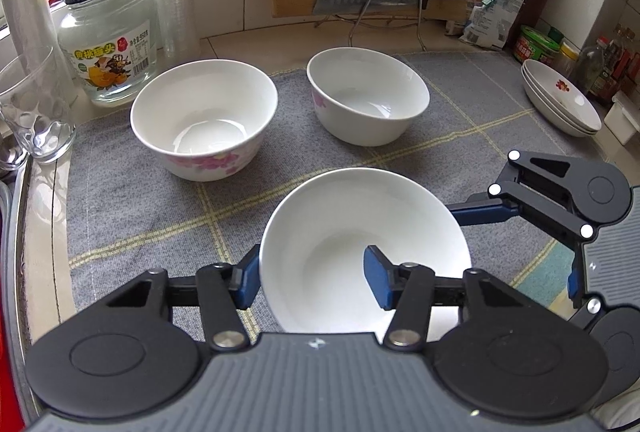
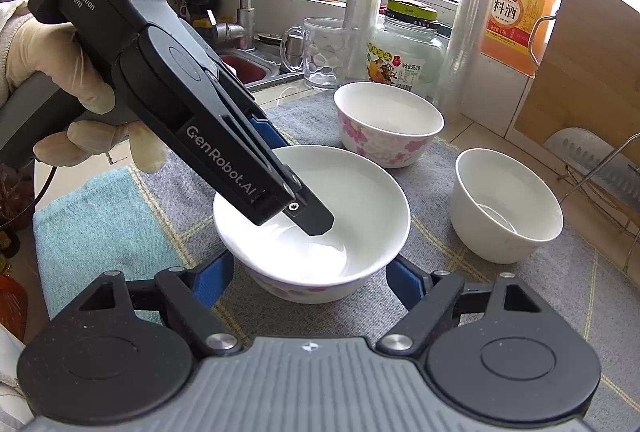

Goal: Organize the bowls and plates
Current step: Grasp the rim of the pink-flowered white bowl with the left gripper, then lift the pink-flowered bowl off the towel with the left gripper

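White near bowl [image 1: 340,232] pinched by left hand-held gripper [image 1: 312,282], right hand-held gripper [image 2: 308,282]

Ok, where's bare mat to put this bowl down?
Free: mat between right bowl and plates; also front-left, in front of left bowl. Crowded: jar and glass at left, bottles behind plates.
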### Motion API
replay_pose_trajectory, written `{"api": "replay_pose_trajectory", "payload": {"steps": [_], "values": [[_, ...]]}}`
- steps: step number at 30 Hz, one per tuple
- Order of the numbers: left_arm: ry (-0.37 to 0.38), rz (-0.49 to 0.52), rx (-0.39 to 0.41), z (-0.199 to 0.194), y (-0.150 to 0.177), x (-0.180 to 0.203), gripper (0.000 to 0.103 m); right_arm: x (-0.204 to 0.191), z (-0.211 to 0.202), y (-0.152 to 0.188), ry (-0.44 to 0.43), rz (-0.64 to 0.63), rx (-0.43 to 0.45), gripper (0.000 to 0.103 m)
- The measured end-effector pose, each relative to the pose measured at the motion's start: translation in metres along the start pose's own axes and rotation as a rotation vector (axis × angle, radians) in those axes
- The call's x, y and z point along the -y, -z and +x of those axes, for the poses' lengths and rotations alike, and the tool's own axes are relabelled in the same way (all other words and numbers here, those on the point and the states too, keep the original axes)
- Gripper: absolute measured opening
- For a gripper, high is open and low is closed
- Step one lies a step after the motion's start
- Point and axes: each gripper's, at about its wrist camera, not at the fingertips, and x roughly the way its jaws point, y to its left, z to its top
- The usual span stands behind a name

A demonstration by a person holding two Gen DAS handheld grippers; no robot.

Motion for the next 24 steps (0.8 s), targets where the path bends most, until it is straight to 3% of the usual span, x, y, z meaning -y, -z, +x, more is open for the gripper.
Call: {"api": "replay_pose_trajectory", "payload": {"steps": [24], "values": [[0.040,0.073,0.014,-0.001,-0.015,0.034,0.052,0.014,-0.028,0.006,0.037,0.053,-0.027,0.086]]}}
